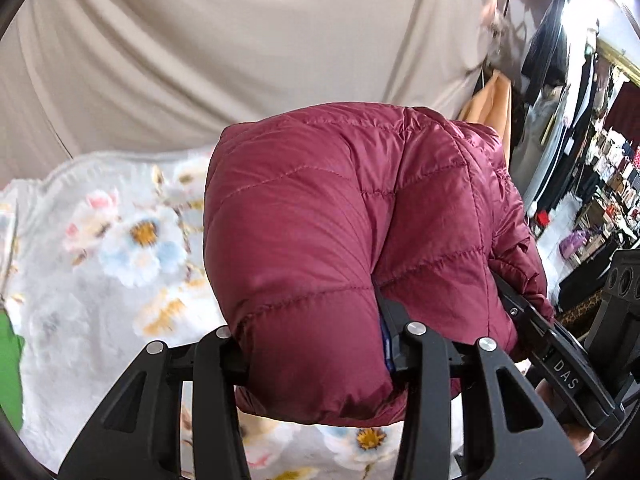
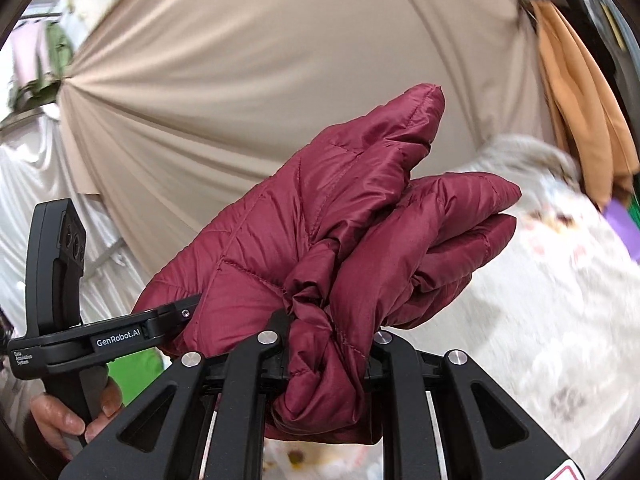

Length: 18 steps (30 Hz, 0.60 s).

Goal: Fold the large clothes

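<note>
I am holding one maroon puffer jacket [image 1: 340, 216] up above one flowered blanket [image 1: 120, 240], using two tongs. My left gripper [image 1: 316, 344] is clamping a thick quilted fold; my right gripper [image 2: 328, 348] is pinching a bunched, twisted edge. The right view is showing my hand [image 2: 68, 420] gripping the left tool's handle; the left view is showing shelves of goods [image 1: 600, 184] instead.
</note>
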Each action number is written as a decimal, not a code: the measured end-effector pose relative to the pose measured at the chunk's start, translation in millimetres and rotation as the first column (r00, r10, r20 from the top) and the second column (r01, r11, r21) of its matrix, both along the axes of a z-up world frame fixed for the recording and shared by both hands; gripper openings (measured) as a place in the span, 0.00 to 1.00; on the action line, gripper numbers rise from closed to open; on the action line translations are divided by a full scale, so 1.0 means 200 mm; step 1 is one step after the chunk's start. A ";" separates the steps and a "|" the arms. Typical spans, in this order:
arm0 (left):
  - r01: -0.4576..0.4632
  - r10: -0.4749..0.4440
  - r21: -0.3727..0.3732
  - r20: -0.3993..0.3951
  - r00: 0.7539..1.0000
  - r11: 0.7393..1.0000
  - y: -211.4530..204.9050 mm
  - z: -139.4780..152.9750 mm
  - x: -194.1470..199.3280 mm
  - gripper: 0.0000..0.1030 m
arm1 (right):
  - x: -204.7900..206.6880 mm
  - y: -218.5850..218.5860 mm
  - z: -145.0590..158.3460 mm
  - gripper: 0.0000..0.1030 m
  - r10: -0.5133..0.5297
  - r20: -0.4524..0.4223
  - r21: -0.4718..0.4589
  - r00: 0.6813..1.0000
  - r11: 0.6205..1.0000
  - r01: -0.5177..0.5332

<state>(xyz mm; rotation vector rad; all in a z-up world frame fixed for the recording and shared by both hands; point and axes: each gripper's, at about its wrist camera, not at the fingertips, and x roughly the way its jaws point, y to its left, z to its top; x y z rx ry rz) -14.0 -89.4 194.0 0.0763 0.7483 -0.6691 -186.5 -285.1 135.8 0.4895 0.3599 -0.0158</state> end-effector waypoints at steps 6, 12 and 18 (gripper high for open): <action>-0.041 0.048 -0.060 0.131 0.990 0.997 0.23 0.25 -0.05 0.39 | 0.05 0.17 0.24 0.14 0.067 0.136 -0.077 0.988 0.995 -0.057; -0.059 0.100 -0.145 0.292 0.951 0.988 0.49 0.47 -0.09 0.39 | 0.10 0.37 0.48 0.14 0.158 0.281 -0.156 0.947 0.981 -0.117; -0.046 0.141 -0.226 0.425 0.894 0.973 0.72 0.58 -0.10 0.39 | 0.18 0.52 0.64 0.14 0.252 0.394 -0.195 0.884 0.963 -0.187</action>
